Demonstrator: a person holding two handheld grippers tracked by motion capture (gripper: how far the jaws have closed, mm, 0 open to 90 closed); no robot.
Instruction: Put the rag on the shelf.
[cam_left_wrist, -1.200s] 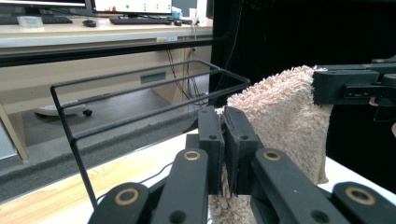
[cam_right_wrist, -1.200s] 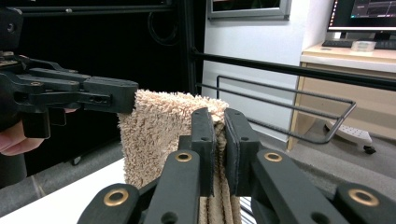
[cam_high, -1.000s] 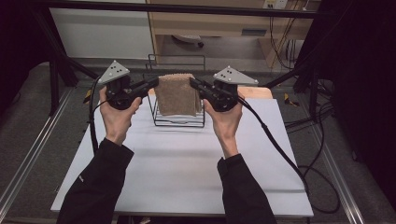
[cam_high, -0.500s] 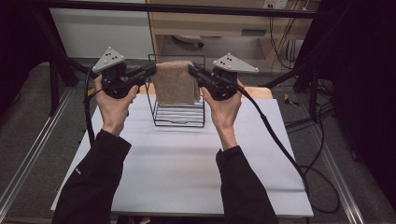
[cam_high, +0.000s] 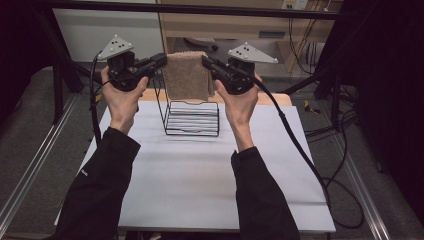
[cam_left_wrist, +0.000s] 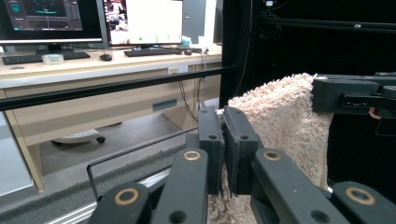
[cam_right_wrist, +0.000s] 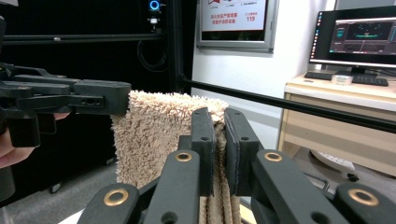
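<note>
High view: folded beige terry towel (cam_high: 186, 76) is held in the air at upper centre, pinched at each top corner by left tongs (cam_high: 158, 61) and right tongs (cam_high: 206, 62), above black wire rack (cam_high: 192, 118) on white desk (cam_high: 200, 175). Lift judged done; placement outstanding.

Beige, plain, fluffy towel (cam_high: 186, 76). Black wire rack (cam_high: 192, 118) on white table (cam_high: 200, 180). Black left gripper (cam_high: 159, 61) and black right gripper (cam_high: 206, 62), each with brass-coloured rivets and grey plate. Black sleeves (cam_high: 100, 190). Light wood desk (cam_left_wrist: 93, 93) beyond.
</note>
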